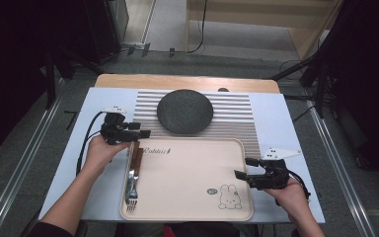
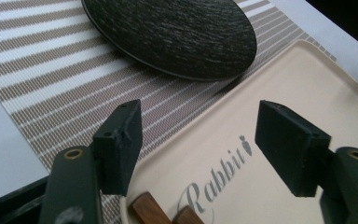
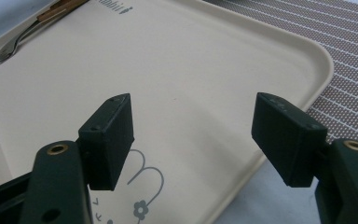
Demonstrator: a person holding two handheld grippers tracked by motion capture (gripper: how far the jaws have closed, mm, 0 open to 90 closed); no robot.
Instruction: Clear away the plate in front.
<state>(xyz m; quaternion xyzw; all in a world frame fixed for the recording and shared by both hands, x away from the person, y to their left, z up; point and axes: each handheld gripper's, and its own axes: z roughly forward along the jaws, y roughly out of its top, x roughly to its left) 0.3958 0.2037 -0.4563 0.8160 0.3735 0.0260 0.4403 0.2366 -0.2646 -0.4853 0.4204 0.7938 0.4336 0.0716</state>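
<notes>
A cream tray with a rabbit print lies at the front of the table. Two wooden-handled forks lie along its left side. My left gripper hovers over the tray's far left corner, just past the handle ends. In the left gripper view my left gripper is open with nothing between its jaws. My right gripper sits at the tray's right edge, pointing left. The right gripper view shows my right gripper open over bare tray, with the forks far off.
A dark round plate rests on a striped placemat behind the tray; the left gripper view has the plate just ahead. A pale blue cover lies over the table. Floor and metal rails flank both sides.
</notes>
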